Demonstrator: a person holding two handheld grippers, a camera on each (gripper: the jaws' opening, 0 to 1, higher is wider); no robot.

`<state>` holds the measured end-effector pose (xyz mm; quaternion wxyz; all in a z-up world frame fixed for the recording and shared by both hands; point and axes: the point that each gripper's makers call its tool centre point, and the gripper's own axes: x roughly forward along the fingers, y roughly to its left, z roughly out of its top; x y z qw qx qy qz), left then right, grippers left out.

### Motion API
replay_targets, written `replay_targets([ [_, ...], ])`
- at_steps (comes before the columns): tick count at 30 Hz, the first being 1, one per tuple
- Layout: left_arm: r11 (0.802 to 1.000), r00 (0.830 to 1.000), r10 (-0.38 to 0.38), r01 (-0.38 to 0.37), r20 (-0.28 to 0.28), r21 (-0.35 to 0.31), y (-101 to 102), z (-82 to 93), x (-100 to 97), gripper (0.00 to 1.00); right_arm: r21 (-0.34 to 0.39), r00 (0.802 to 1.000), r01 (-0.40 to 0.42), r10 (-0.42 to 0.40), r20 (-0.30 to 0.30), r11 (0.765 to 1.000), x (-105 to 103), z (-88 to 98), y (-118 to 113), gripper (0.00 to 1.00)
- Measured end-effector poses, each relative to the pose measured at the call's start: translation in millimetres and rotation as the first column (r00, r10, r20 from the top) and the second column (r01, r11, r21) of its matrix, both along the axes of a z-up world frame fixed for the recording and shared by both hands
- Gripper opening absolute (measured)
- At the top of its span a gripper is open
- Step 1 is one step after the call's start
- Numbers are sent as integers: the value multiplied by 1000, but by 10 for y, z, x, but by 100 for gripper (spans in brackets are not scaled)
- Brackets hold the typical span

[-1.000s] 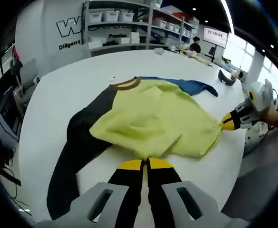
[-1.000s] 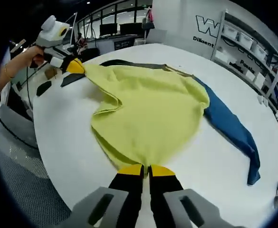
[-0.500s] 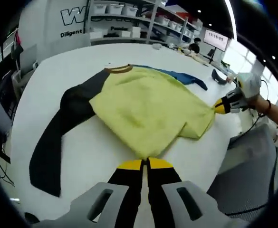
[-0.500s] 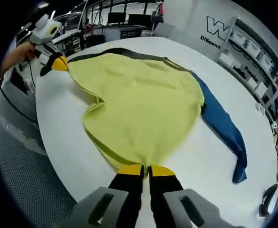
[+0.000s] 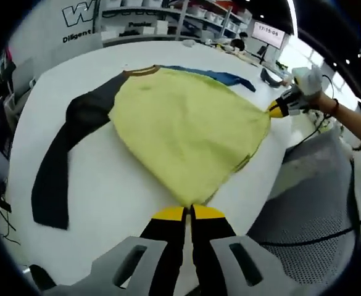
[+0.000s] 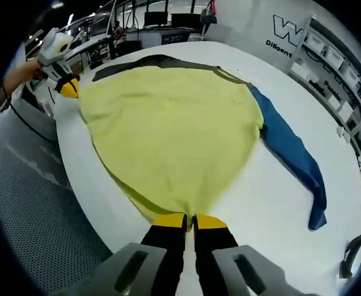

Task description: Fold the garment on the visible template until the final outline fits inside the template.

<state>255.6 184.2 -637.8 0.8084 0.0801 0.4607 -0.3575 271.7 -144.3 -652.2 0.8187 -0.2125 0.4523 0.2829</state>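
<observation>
- The garment point(image 5: 186, 129) lies spread flat on the white surface point(image 5: 106, 185), yellow body up, with its hem reaching the near edge of the surface.
- A black sleeve point(image 5: 63, 154) extends from one shoulder across the surface; a blue sleeve point(image 6: 291, 148) extends from the other. Both sleeves lie flat and unfolded.
- A brown collar band point(image 5: 144, 71) sits at the far end of the yellow body.
- The left tool point(image 5: 189, 213) is clenched on one corner of the yellow hem, jaws pressed together with fabric between the yellow tips. In the right gripper view the left tool point(image 6: 68, 87) appears at the far hem corner, held by a hand point(image 6: 23, 74).
- The right tool point(image 6: 189, 221) is clenched on the opposite hem corner in the same manner. In the left gripper view it point(image 5: 278, 108) grips the fabric at the edge of the surface.
- The hem between the two tools runs taut along the edge of the surface.
- Shelving point(image 6: 340, 68) with bins stands behind the surface.
</observation>
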Motion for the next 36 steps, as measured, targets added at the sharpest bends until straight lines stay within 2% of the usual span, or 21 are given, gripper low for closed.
replay_targets([
  [4, 1000, 1000, -7, 7, -21, 10, 0, -57, -92, 4, 7, 1000, 15, -15, -14, 1000, -46, -11, -27, 0],
  [10, 999, 999, 6, -4, -37, 44, 86, -131, -143, 4, -2, 1000, -6, 6, -30, 1000, -112, -56, -22, 0],
  [11, 999, 999, 9, -7, -40, 53, 103, -144, -154, 4, -8, 999, -7, 7, -34, 1000, -122, -62, -29, 0],
  [12, 996, 999, 12, -8, -45, 88, 167, -211, -187, 4, -29, 999, -37, 36, -36, 999, -169, -109, -68, 0],
  [14, 996, 998, 39, -35, -48, 77, 197, -240, -204, 4, -27, 999, -41, 40, -33, 999, -175, -109, -68, 0],
  [17, 996, 998, 40, -36, -56, 80, 200, -255, -230, 4, -25, 999, -39, 38, -40, 999, -200, -116, -80, 0],
  [22, 995, 997, 53, -48, -62, 82, 198, -279, -261, 4, -27, 996, -79, 78, -37, 996, -285, -138, -74, 0],
  [32, 993, 994, 76, -69, -83, 94, 197, -342, -362, 4, 17, 997, -19, 20, -79, 1000, -383, -176, -107, 0],
  [34, 992, 993, 86, -79, -80, 94, 202, -345, -357, 4, 30, 996, 9, -6, -85, 1000, -380, -174, -117, 1],
  [35, 991, 992, 102, -95, -75, 93, 212, -342, -345, 4, 81, 993, 78, -70, -94, 994, -357, -135, -108, 2],
  [36, 990, 991, 119, -114, -64, 86, 223, -316, -324, 5, 106, 991, 108, -99, -91, 988, -331, -106, -104, 4],
])
